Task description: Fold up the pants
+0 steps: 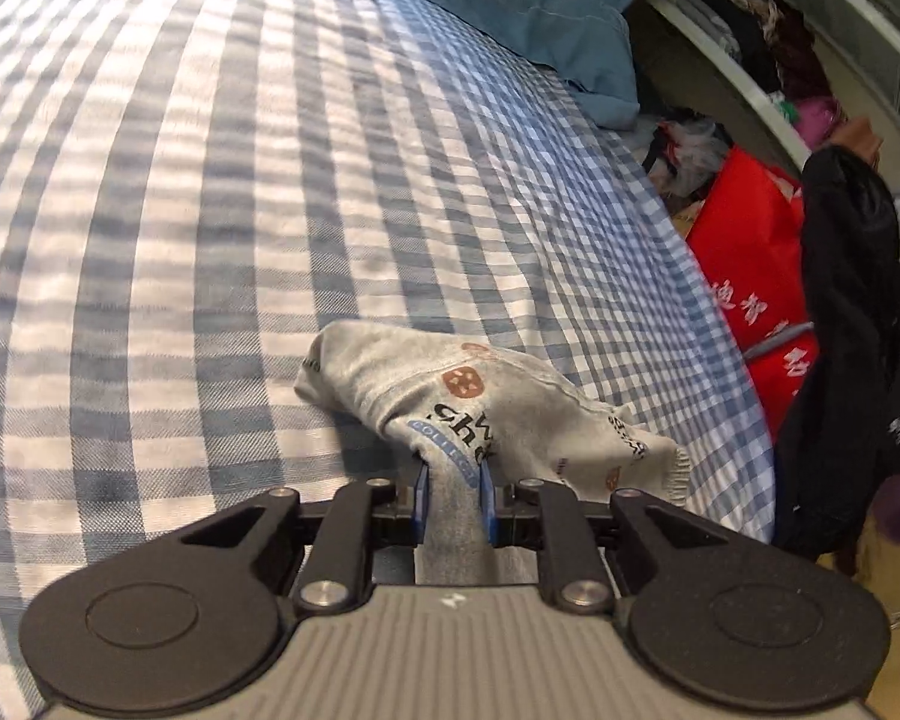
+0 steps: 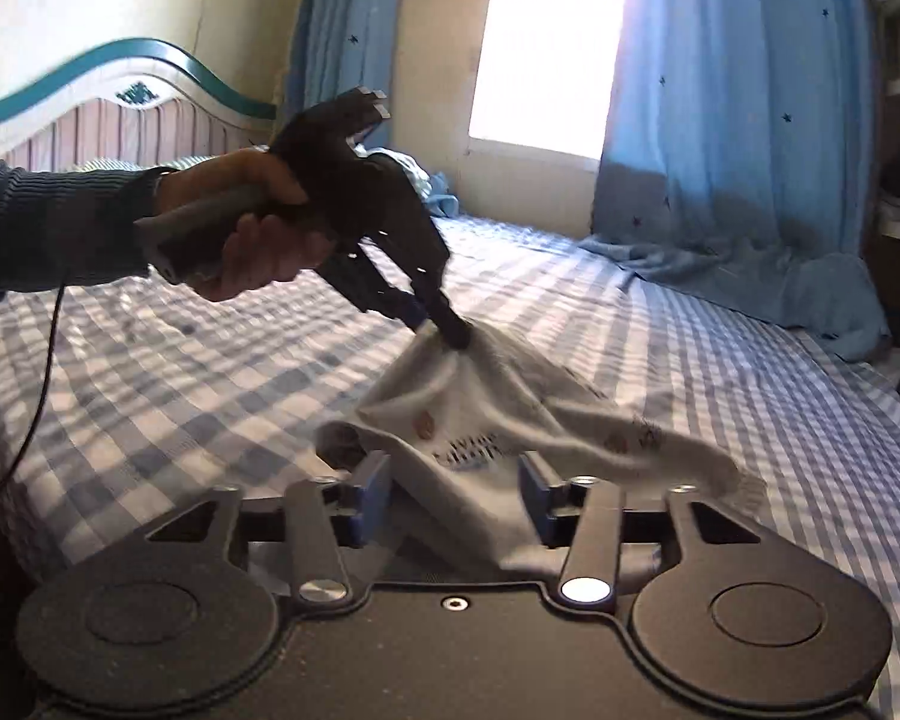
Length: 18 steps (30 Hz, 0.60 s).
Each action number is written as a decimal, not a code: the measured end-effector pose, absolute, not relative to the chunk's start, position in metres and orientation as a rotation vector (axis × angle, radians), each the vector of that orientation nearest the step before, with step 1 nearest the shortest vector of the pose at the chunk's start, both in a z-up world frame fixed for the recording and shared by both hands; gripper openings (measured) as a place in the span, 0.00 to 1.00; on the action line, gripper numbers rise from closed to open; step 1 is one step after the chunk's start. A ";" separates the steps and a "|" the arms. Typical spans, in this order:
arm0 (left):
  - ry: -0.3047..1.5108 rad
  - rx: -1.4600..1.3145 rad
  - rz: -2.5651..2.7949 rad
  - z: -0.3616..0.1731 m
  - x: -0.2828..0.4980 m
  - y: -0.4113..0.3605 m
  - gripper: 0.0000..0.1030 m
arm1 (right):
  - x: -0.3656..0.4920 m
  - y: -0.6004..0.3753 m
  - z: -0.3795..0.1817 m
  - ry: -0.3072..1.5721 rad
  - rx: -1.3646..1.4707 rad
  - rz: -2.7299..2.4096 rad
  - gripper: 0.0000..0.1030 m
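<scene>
Small grey pants (image 1: 528,414) with brown and black prints lie bunched on the blue-and-white checked bed sheet (image 1: 210,210), near its right edge. My left gripper (image 1: 456,480) is shut on a fold of them, the blue pads pinching the cloth. The right wrist view shows that same left gripper (image 2: 444,330), held by a hand (image 2: 252,240) in a dark ribbed sleeve, pointing down and lifting a peak of the pants (image 2: 480,414). My right gripper (image 2: 459,480) stands open at the pants' near edge. Cloth lies between its blue pads (image 2: 375,498) without being pressed.
A crumpled blue cloth (image 1: 510,0) lies at the bed's far end. Beside the bed's right edge stand a red bag (image 1: 750,252), a black garment (image 1: 846,300) and shelves of clothes (image 1: 768,30). Blue curtains (image 2: 738,120), a bright window (image 2: 546,42) and a headboard (image 2: 120,102) are behind.
</scene>
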<state>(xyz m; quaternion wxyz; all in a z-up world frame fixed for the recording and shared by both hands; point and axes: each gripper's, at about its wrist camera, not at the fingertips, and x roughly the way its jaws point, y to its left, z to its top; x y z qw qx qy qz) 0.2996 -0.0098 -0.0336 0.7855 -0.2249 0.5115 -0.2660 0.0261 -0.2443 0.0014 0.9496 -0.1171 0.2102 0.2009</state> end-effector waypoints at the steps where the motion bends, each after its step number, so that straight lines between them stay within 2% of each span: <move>1: 1.099 -0.498 -0.578 -0.038 0.298 -0.006 0.24 | 0.029 -0.250 0.000 0.426 -0.226 0.368 0.54; 2: 1.087 -0.492 -0.574 -0.039 0.294 -0.005 0.26 | 0.033 -0.255 -0.001 0.425 -0.198 0.324 0.55; 3: 1.066 -0.470 -0.567 -0.039 0.285 -0.005 0.35 | 0.040 -0.263 -0.001 0.422 -0.159 0.267 0.57; 4: 1.044 -0.444 -0.569 -0.037 0.275 -0.007 0.49 | 0.048 -0.272 -0.002 0.421 -0.124 0.208 0.60; 6: 0.984 -0.389 -0.602 -0.037 0.246 -0.013 0.58 | 0.062 -0.287 -0.005 0.424 -0.062 0.108 0.62; 9: 0.979 -0.308 -0.608 -0.051 0.201 -0.028 0.54 | 0.085 -0.304 -0.023 0.483 0.002 0.031 0.63; 10: 0.986 -0.278 -0.602 -0.057 0.187 -0.033 0.46 | 0.089 -0.307 -0.030 0.511 -0.013 0.002 0.63; 12: 0.910 -0.248 -0.567 -0.063 0.158 -0.036 0.41 | 0.094 -0.314 -0.048 0.570 -0.040 -0.056 0.64; 13: 0.892 -0.245 -0.560 -0.063 0.147 -0.036 0.35 | 0.094 -0.318 -0.056 0.576 -0.020 -0.055 0.68; 18: 0.906 -0.213 -0.599 -0.058 0.115 -0.044 0.32 | 0.078 -0.334 -0.065 0.552 0.016 -0.072 0.84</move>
